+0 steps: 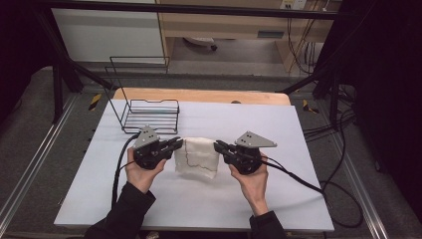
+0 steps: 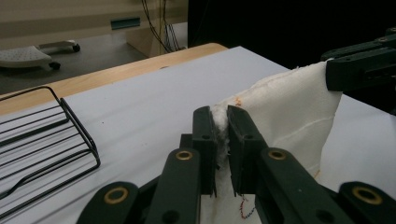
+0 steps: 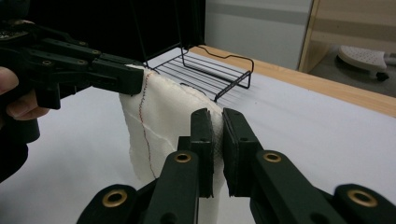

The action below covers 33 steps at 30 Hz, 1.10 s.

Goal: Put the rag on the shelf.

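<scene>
White cloth (image 1: 197, 155), stitched with a dark wavy thread line, hangs between the two tools over the middle of the bench (image 1: 278, 129), and that hanging is the best guide to how far the work has come. The left hand-held gripper (image 1: 176, 144) has its jaws closed tight on one upper corner; in the left gripper view the cloth (image 2: 285, 107) is pinched into a frayed wad between the black pads. The right hand-held gripper (image 1: 218, 146) is likewise clamped on the opposite upper corner, and the right gripper view shows the fabric (image 3: 159, 121) squeezed in its jaws, with the other tool gripping the far corner beside a line of red and dark stitching. So picking up both corners looks done: the top edge is stretched roughly level between the hands, and the body of the cloth drapes down from it. Whether its lower edge touches the white bench cover or hangs just clear of it I cannot tell from the high view. What is left, as I judge it, is the real handling: folding the cloth or laying it flat, and perhaps carrying it to the black wire rack (image 1: 149, 117), which stands behind the left hand towards the back of the bench, well apart from the cloth and with nothing in it
</scene>
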Tool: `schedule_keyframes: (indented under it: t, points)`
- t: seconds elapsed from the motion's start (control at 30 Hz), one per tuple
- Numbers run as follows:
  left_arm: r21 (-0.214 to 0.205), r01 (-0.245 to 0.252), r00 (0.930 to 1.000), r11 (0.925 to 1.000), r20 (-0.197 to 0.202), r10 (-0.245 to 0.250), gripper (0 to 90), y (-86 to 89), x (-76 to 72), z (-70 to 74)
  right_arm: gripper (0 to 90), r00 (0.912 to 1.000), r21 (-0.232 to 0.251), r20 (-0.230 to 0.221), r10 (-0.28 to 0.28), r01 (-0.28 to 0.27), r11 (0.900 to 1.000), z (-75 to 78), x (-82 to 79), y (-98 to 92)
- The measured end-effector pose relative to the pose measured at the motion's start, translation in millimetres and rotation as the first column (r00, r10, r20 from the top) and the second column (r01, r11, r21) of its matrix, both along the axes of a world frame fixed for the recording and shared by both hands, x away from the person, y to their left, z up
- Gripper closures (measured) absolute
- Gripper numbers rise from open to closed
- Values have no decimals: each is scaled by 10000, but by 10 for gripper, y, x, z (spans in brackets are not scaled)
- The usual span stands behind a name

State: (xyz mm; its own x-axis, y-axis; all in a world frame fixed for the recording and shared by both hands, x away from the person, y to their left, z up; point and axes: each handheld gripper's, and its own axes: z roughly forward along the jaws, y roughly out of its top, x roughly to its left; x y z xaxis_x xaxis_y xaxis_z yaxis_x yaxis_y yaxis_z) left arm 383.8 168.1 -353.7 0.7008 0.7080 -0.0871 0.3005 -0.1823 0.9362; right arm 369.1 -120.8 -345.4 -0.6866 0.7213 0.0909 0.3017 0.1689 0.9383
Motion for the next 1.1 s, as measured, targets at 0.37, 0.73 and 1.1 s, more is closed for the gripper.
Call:
schedule_keyframes:
  t: [0.37, 0.73, 1.1]
  points:
    - [-434, -284, 9990, 9987, 339, 298, 823, 147, 3, 133, 839, 9983, 300, 586, 74, -92, 9995, 166, 18, 136]
    - [-827, -626, 9948, 9946, 746, 688, 824, 305, -10, 275, 839, 9930, 504, 1177, 142, -202, 9985, 324, 46, 307]
    - [-1022, -816, 9886, 9914, 1176, 935, 823, 411, -1, 409, 839, 9845, 663, 1750, 51, -169, 9977, 482, 92, 441]
